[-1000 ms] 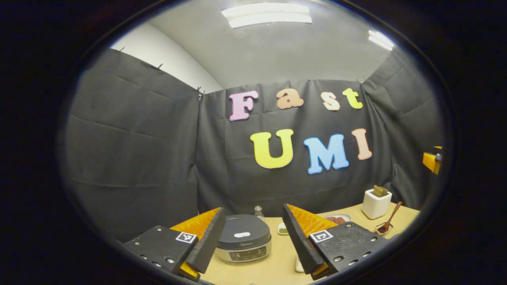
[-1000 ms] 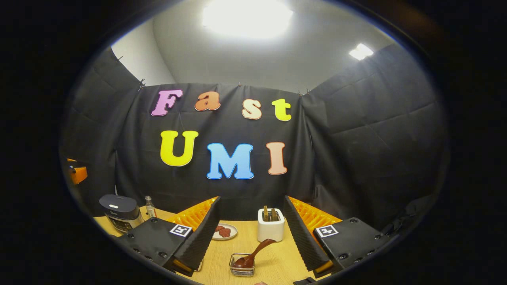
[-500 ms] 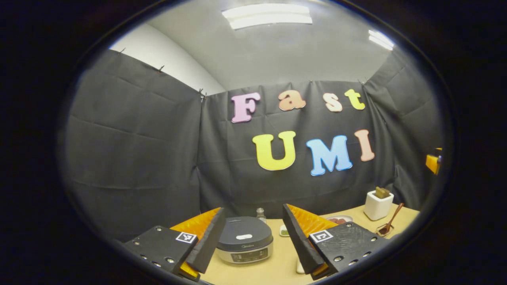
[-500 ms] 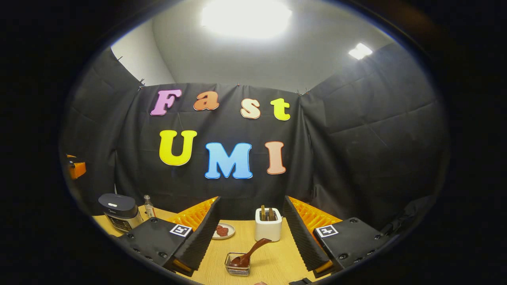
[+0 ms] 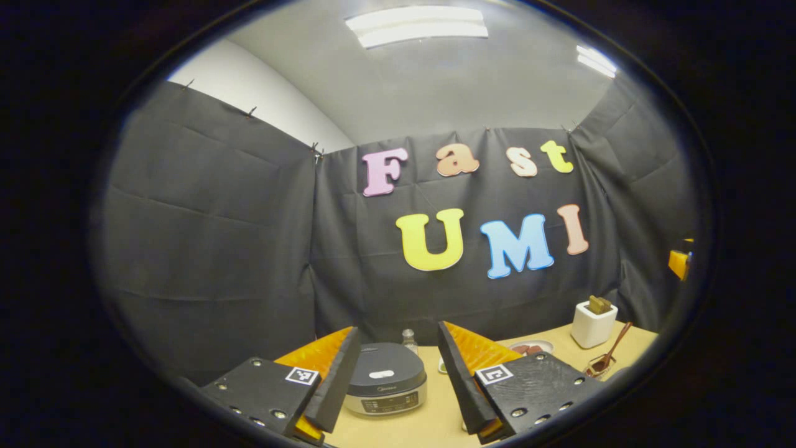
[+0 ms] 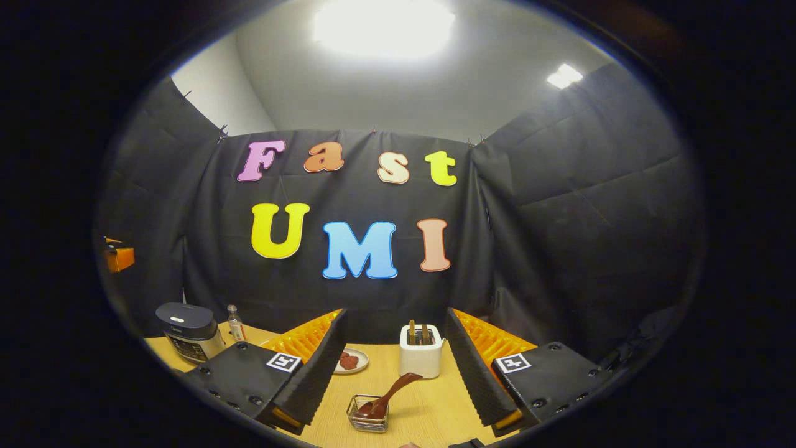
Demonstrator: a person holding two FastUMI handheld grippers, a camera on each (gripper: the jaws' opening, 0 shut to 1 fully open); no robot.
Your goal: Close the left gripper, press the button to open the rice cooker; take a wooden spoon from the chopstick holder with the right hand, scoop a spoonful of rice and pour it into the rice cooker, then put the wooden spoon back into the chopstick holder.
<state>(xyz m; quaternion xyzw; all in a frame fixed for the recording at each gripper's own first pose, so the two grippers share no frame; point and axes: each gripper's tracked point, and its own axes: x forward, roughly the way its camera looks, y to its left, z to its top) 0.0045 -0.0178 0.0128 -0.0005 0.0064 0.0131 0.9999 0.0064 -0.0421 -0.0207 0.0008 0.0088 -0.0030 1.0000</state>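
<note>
The dark-lidded rice cooker (image 5: pixel 385 381) stands shut on the wooden table, framed between the fingers of my left gripper (image 5: pixel 397 330), which is open and holds nothing. It also appears at the far left as rice cooker (image 6: pixel 189 330). My right gripper (image 6: pixel 395 313) is open and empty above the table. Between its fingers stands a white square holder (image 6: pixel 420 359) with wooden sticks in it. In front of that, a dark wooden spoon (image 6: pixel 392 395) leans in a small wire basket (image 6: pixel 367 421). The spoon (image 5: pixel 612 350) and white holder (image 5: pixel 592 325) also lie far right.
A small plate of reddish-brown food (image 6: pixel 349 361) sits left of the white holder. A small bottle (image 5: pixel 408 339) stands behind the cooker, against the black cloth wall. The light wooden table (image 6: pixel 429 410) reaches the booth's walls. An orange part of the other gripper (image 6: pixel 118 256) shows at the left edge.
My left gripper's fingers have drawn slightly closer together, still open, with the cooker between them. In the right gripper view the spoon and basket have drifted a little left.
</note>
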